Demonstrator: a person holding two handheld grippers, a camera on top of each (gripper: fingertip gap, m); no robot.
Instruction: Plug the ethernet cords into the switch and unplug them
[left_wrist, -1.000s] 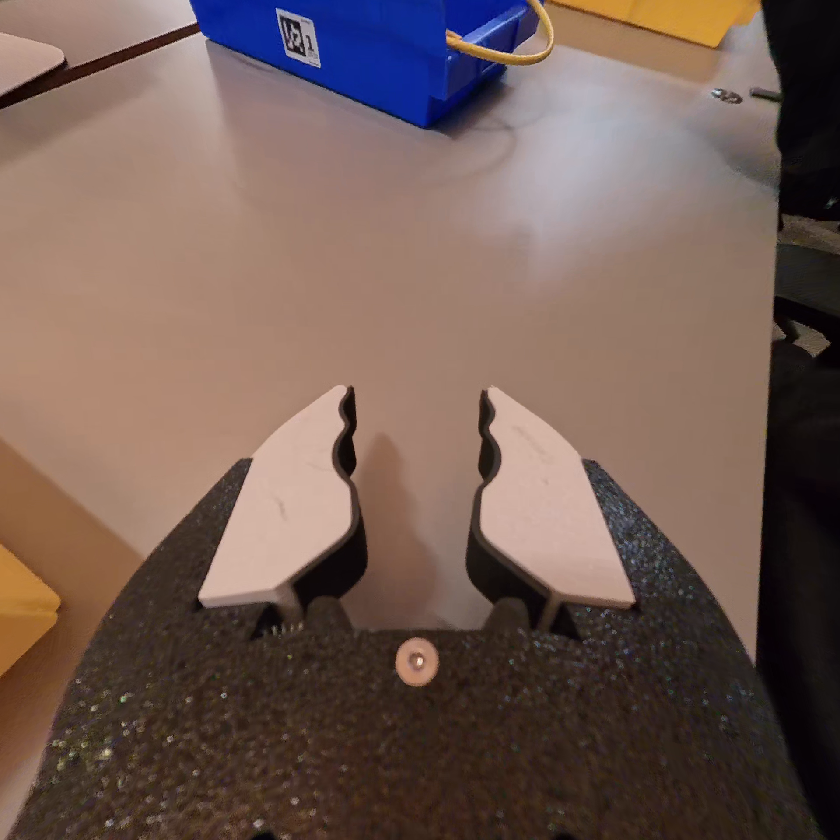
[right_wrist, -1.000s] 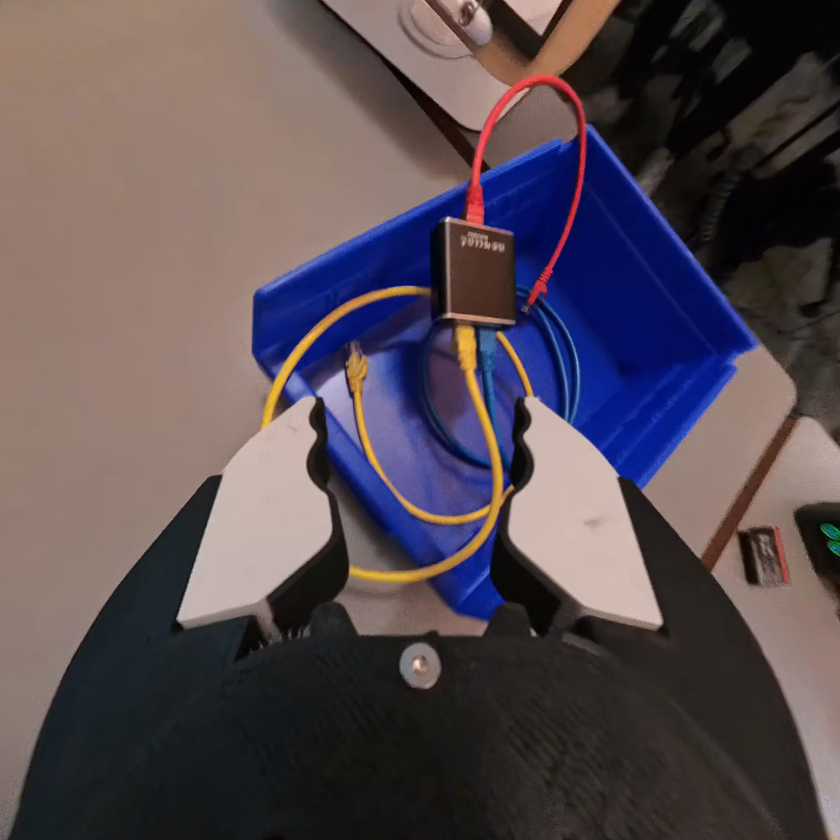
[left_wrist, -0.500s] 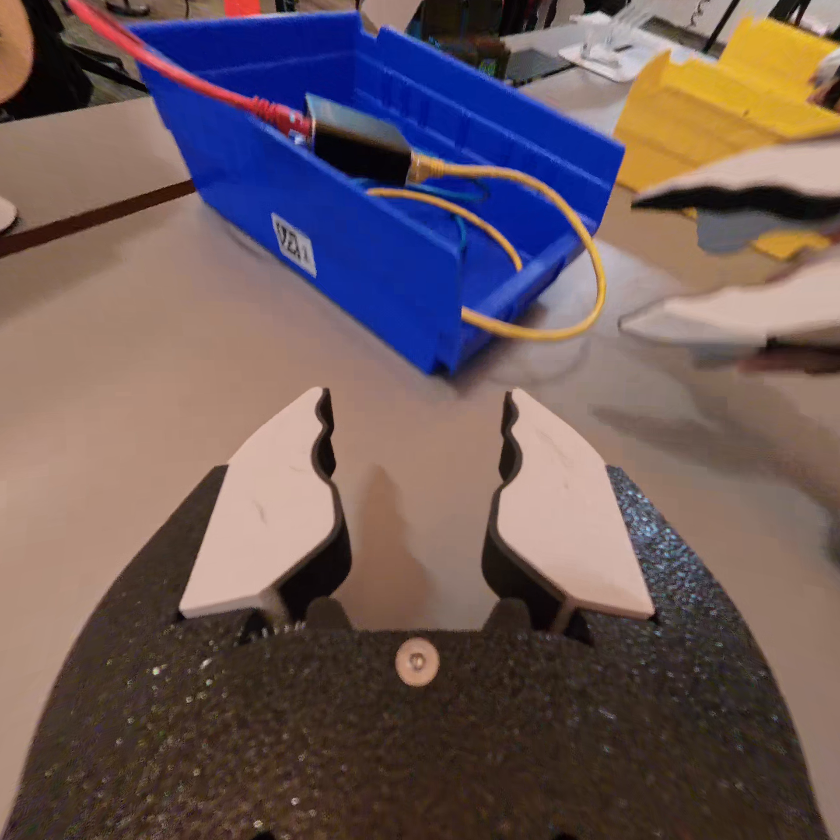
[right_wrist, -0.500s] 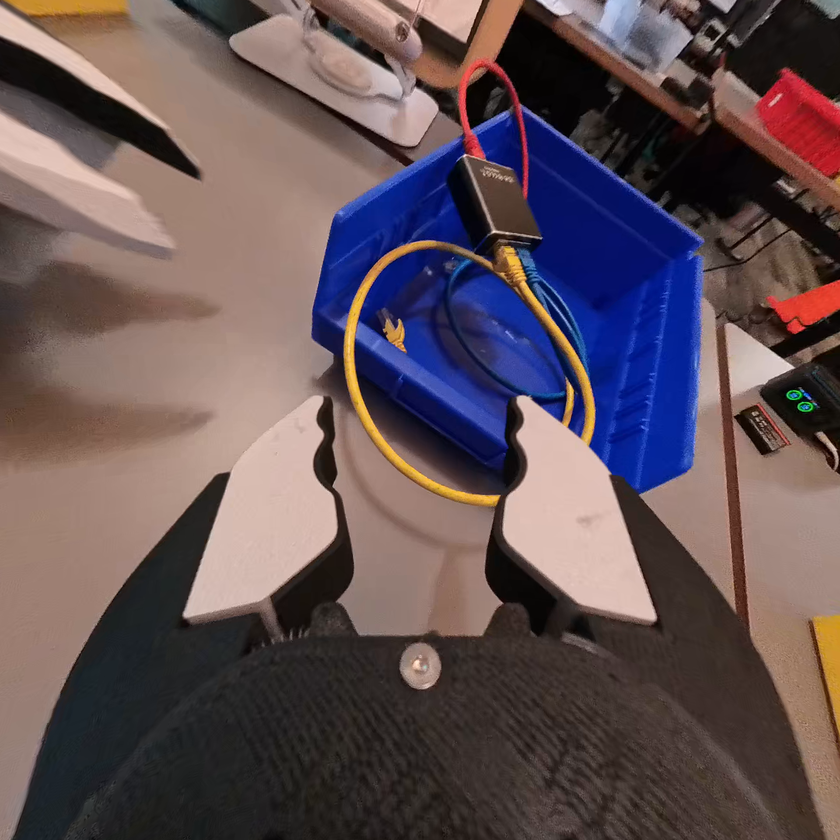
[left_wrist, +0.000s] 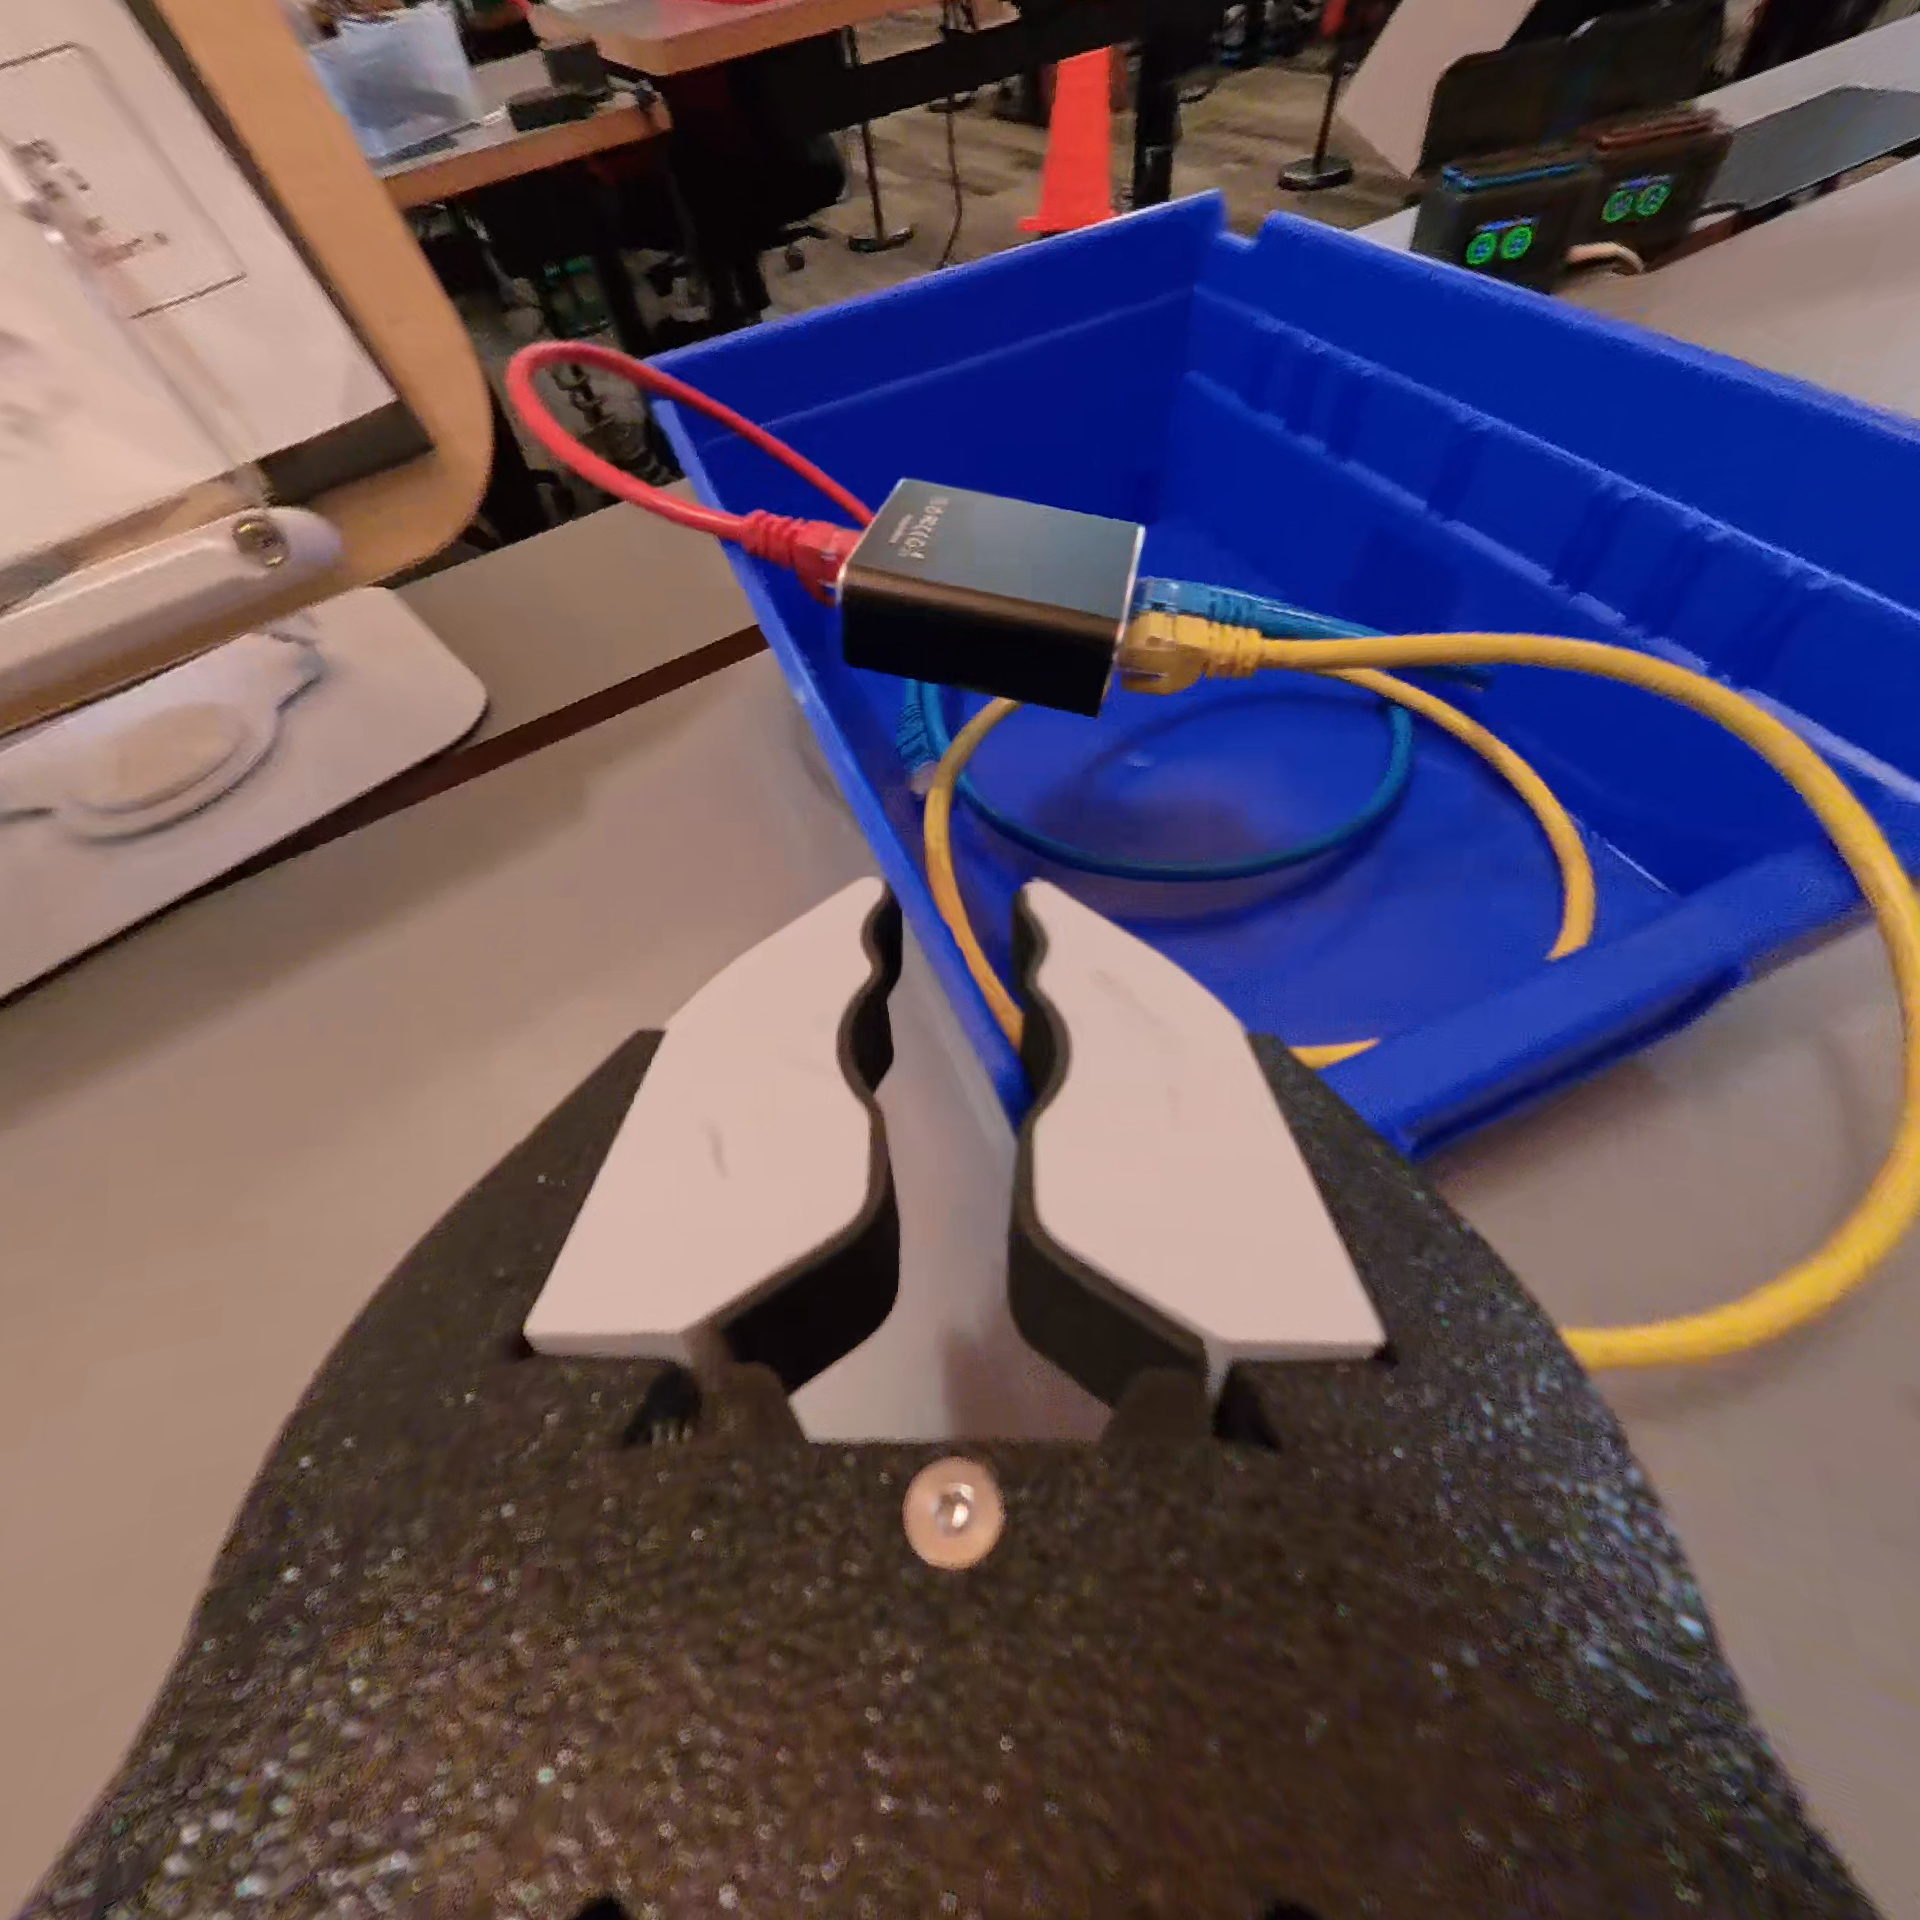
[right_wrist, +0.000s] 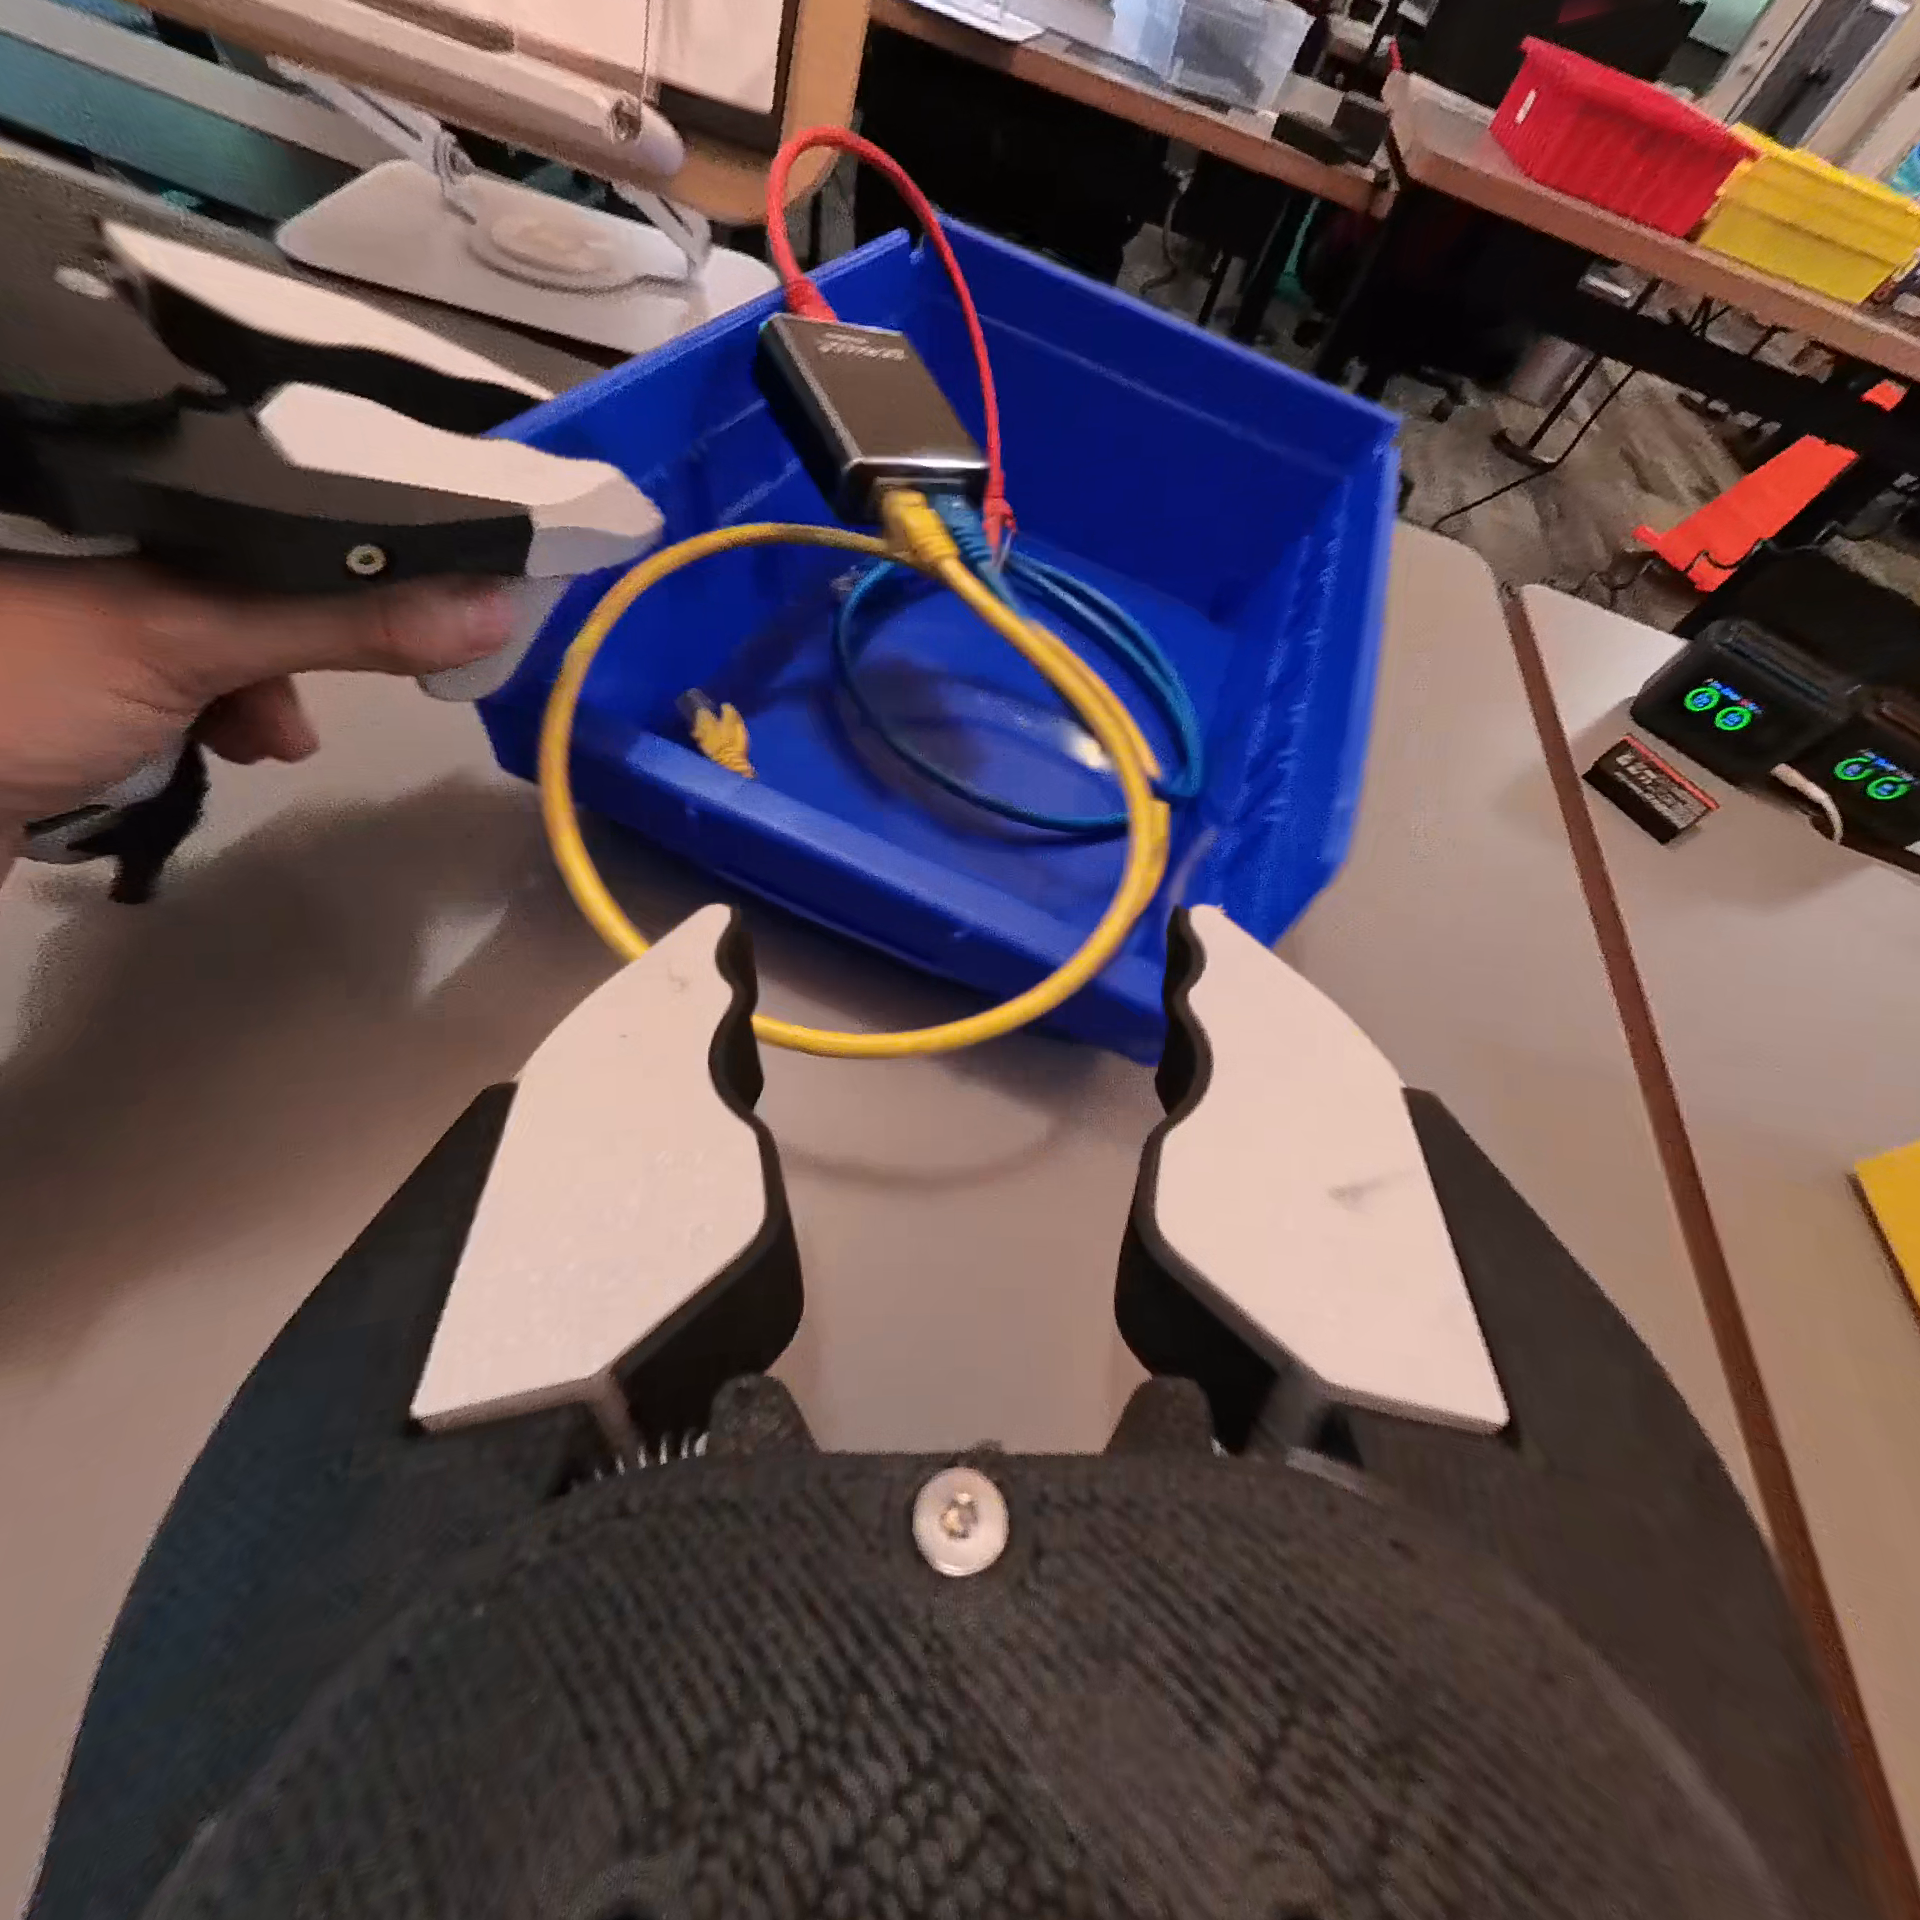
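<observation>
A black switch sits propped up inside a blue bin. A red cord is plugged into one end. A yellow cord and a blue cord are plugged into the other. My left gripper has its jaws closed down around the bin's near side wall. In the right wrist view the switch is beyond my open, empty right gripper. The yellow cord's loop hangs out of the bin onto the table between its fingertips. The yellow cord's loose plug lies in the bin.
A white stand base is behind the bin. A person's hand holds the left gripper. Black chargers with green lights sit on the table to the right, past a seam. Red and yellow bins stand far back.
My left gripper swung up to the bin and its jaws narrowed around the side wall. My right gripper stayed open and shifted slightly, with the yellow loop now between its tips.
</observation>
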